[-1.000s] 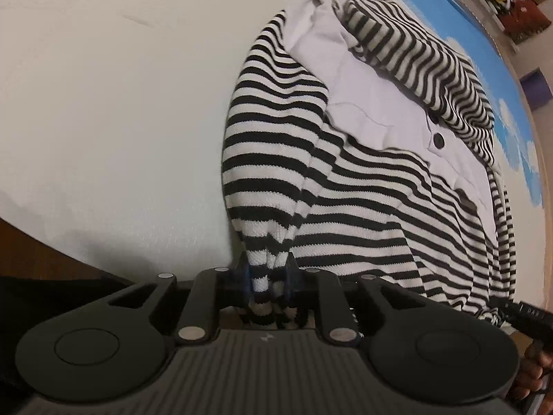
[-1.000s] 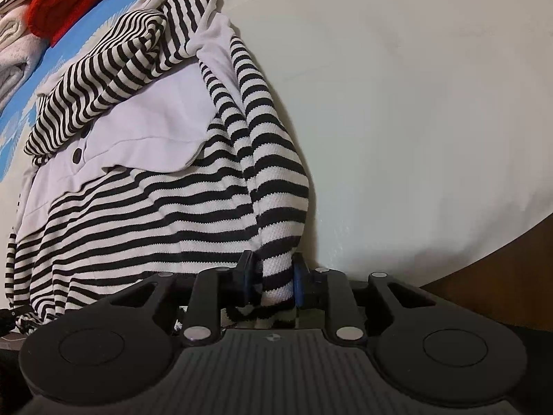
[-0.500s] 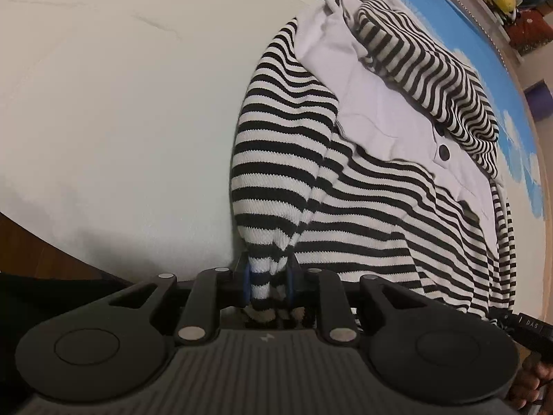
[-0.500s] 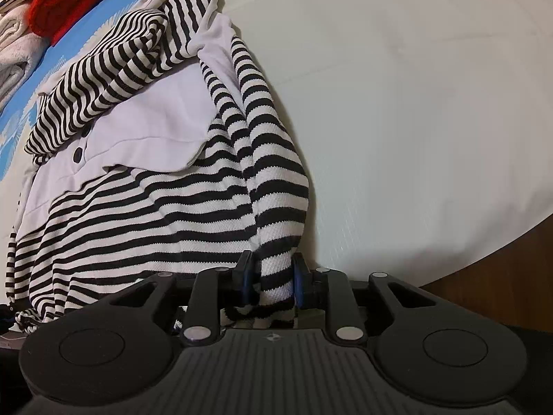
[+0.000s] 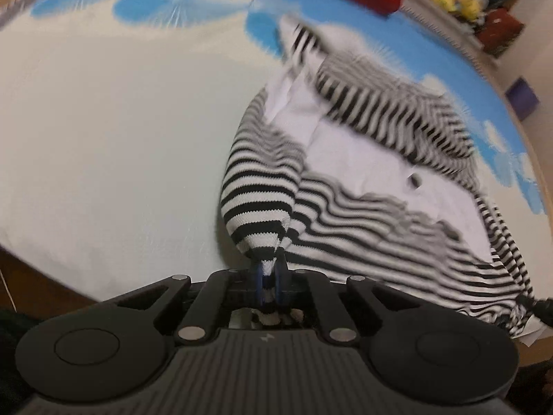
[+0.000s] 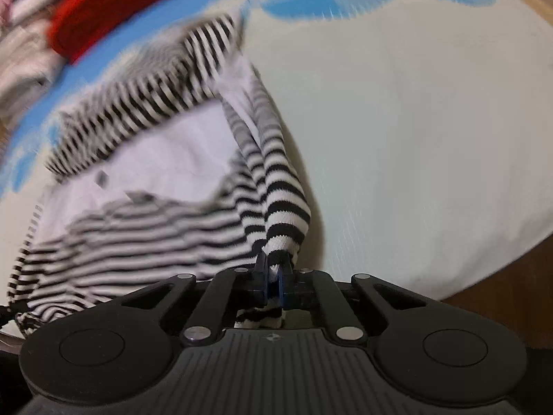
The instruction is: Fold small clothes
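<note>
Both grippers now lift higher. Left gripper [image 5: 268,285] and right gripper [image 6: 274,283] each pinch a corner of the striped top [image 5: 363,221] near the mat's [image 5: 103,121] edge, pointing steeply down.

We look down on a pale, off-white mat [image 5: 103,131] bordered with a blue print of white clouds, spread over a brown wooden floor [image 6: 511,287] that shows at its near edge. Directly on the mat lies a black-and-white striped top [image 5: 363,214] with a white panel and a dark button, one corner of it bunched and raised off the surface. Beyond it, on the blue border, rests a red garment [image 6: 114,7], with pale cloth [image 6: 20,65] just beside it, too blurred to identify.
</note>
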### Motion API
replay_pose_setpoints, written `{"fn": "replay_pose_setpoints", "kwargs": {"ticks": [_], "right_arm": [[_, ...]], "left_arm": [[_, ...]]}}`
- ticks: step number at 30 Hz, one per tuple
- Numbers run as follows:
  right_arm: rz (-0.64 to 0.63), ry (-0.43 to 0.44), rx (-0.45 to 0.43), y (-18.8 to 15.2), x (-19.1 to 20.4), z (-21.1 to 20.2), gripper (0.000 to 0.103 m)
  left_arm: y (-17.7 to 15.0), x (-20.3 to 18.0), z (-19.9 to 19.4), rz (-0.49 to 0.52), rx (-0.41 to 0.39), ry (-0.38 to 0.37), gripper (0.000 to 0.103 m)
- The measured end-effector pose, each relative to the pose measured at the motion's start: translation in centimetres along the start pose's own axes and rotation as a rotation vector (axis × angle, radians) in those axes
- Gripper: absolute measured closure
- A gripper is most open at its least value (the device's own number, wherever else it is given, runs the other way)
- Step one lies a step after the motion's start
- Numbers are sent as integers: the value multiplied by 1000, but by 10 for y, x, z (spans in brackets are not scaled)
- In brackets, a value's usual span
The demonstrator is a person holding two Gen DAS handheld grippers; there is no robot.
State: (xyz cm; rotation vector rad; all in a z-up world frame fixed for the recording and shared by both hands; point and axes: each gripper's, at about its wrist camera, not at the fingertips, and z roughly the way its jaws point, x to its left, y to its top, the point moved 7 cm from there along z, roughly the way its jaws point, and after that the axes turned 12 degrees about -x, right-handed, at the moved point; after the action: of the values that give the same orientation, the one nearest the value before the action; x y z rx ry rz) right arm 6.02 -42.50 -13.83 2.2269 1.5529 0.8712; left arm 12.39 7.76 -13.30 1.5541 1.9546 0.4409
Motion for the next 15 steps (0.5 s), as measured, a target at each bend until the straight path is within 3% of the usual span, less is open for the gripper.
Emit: {"fn": "replay_pose_setpoints", "kwargs": {"ticks": [4,8,12,15], "right_arm": [[8,109,-104,32,15,-49,100],[31,210,-164,53,24,-111,100],[88,301,-216,64,19,-162,100],[129,310,-190,71,13,-149,100]], "left_arm": [[39,-14,-47,31,-107,-59,98],[69,-14,-113,-52,-173,-186,98],[74,-7,-144,-120,-163,-270,97],[72,-3,-115,-100,-82,-243,97]]}}
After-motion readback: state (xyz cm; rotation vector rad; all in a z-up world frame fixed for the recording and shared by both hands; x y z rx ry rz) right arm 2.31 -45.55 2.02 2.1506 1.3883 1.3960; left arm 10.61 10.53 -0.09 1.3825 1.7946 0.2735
